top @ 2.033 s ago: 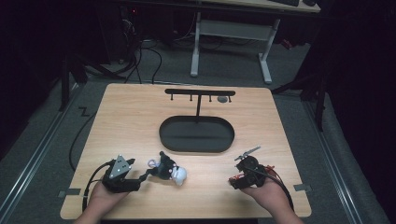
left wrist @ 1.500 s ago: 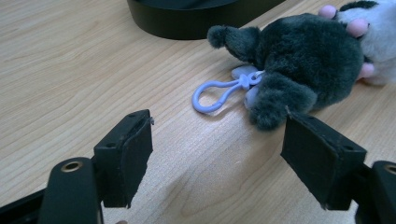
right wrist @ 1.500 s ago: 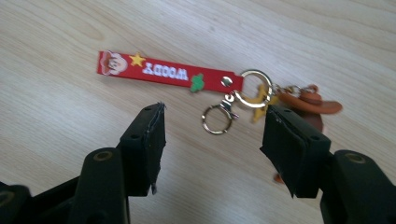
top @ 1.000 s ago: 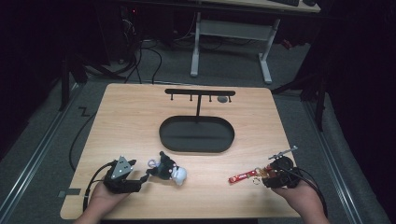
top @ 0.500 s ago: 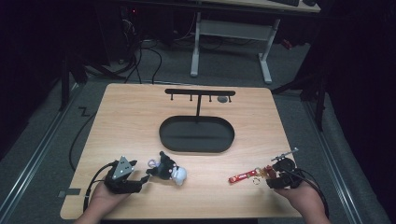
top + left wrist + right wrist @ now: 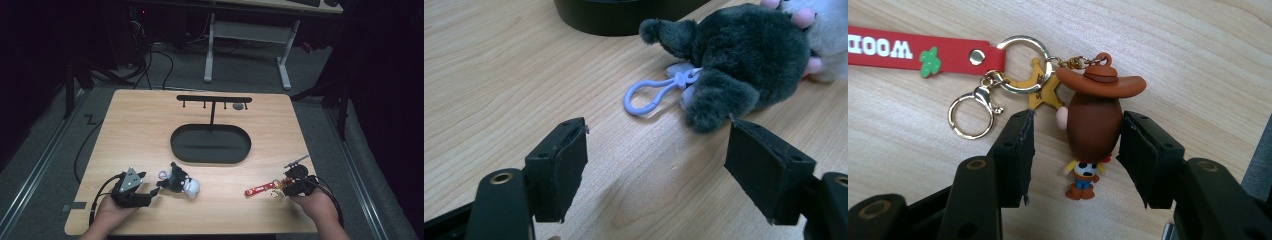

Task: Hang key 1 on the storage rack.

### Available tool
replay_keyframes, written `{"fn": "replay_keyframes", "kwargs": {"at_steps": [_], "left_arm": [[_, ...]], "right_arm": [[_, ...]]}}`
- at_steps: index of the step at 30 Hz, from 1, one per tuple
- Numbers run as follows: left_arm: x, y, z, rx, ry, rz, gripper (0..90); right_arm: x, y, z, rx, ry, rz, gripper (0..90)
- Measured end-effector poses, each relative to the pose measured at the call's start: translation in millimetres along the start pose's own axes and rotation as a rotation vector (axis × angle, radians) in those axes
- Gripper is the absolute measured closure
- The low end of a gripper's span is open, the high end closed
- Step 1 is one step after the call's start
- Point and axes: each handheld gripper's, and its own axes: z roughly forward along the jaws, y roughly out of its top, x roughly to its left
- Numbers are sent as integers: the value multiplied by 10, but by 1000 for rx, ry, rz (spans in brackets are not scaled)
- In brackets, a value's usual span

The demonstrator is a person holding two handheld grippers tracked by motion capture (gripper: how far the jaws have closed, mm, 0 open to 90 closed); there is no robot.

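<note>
Cowboy keychain figure (image 6: 1093, 130) lies on the desk (image 6: 150, 125) near the front right corner; in the right gripper view we see it between the jaws of the right hand-held gripper (image 6: 1075, 150). Those jaws stand partly open, one on each side of the figure's brown head. The right pad looks to be touching or just beside the head, while the left pad stands a little apart from it. We cannot tell whether there is any real grip. The figure wears a brown hat, and a short chain runs from the hat to a gold key ring (image 6: 1025, 62). A yellow star charm (image 6: 1043, 90), a smaller gold ring on a clasp (image 6: 968, 115) and a red strap (image 6: 913, 50) with white lettering hang from the same ring, all flat on the wood.

From the high view we note the red strap (image 6: 259, 189) stretching leftward from the right hand-held gripper (image 6: 295, 182).

Near the front left, the left hand-held gripper (image 6: 147, 192) rests on the desk with its jaws wide apart and nothing between them. Just beyond its tips lies a dark grey plush toy (image 6: 734, 70) with a lilac plastic clip (image 6: 651, 95). A black oval tray (image 6: 210, 144) with a hook stand (image 6: 214, 100) sits mid-desk.
</note>
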Motion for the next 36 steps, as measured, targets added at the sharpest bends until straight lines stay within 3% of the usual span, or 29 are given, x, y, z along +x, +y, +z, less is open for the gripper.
{"fn": "replay_keyframes", "kwargs": {"at_steps": [27,36], "left_arm": [[-13,-6,18,11,-9,7,250],[-20,-7,17,14,-13,11,250]], "right_arm": [[-99,29,111,-5,-1,24,613],[-171,19,120,-11,51,68,635]]}}
